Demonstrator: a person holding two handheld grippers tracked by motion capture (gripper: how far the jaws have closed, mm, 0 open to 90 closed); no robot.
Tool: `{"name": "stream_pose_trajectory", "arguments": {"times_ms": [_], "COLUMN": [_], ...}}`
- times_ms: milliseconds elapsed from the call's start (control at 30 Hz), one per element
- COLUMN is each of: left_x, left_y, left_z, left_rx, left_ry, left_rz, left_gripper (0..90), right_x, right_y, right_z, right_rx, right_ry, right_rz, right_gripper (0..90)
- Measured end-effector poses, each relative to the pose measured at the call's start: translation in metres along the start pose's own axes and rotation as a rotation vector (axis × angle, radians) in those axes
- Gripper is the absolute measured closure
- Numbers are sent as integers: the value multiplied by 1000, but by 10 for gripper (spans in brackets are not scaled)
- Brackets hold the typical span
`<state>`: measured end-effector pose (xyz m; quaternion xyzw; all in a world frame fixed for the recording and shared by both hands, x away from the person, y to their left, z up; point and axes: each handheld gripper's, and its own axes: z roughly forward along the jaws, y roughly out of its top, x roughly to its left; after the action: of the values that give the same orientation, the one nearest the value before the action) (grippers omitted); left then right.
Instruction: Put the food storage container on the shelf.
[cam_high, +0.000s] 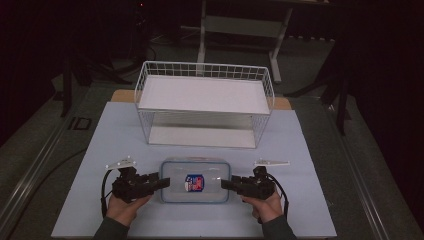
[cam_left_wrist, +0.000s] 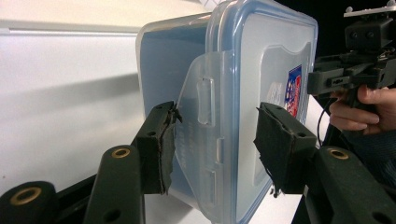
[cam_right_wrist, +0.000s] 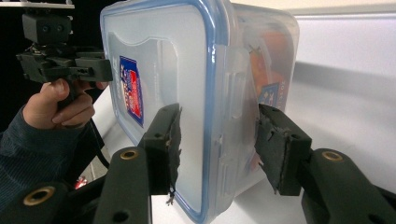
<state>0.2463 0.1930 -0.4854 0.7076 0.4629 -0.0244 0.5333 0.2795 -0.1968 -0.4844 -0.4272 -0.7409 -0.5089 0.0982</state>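
A clear plastic container (cam_high: 195, 181) with a blue-rimmed snap lid and a red-and-blue sticker (cam_high: 194, 183) lies flat between my two grippers at the front of the table, a little above the mat. My left gripper (cam_high: 165, 181) is shut on its left end, one pad (cam_left_wrist: 159, 144) on the base side and the other on the lid of the container (cam_left_wrist: 243, 93). My right gripper (cam_high: 225, 184) is shut on the right end of the container (cam_right_wrist: 187, 70), pads on lid and base. Something orange (cam_right_wrist: 275, 51) shows through the wall.
A white wire basket shelf (cam_high: 205, 100) with two levels stands behind the container, its open front facing me. The pale mat (cam_high: 320, 200) covers the table, with dark floor and a table frame beyond its edges.
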Motion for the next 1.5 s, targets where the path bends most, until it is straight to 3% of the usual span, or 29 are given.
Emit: {"name": "stream_pose_trajectory", "arguments": {"times_ms": [567,1500], "left_x": [-11,-36], "left_y": [12,54], "left_z": [-8,-20], "left_rx": [-44,-118], "left_ry": [-12,-29], "left_rz": [48,143], "left_gripper": [487,490], "right_x": [15,40], "right_y": [11,43], "right_z": [-13,-43], "right_rx": [-67,-172], "right_ry": [-12,-27], "right_rz": [-79,-186], "right_gripper": [517,525]}}
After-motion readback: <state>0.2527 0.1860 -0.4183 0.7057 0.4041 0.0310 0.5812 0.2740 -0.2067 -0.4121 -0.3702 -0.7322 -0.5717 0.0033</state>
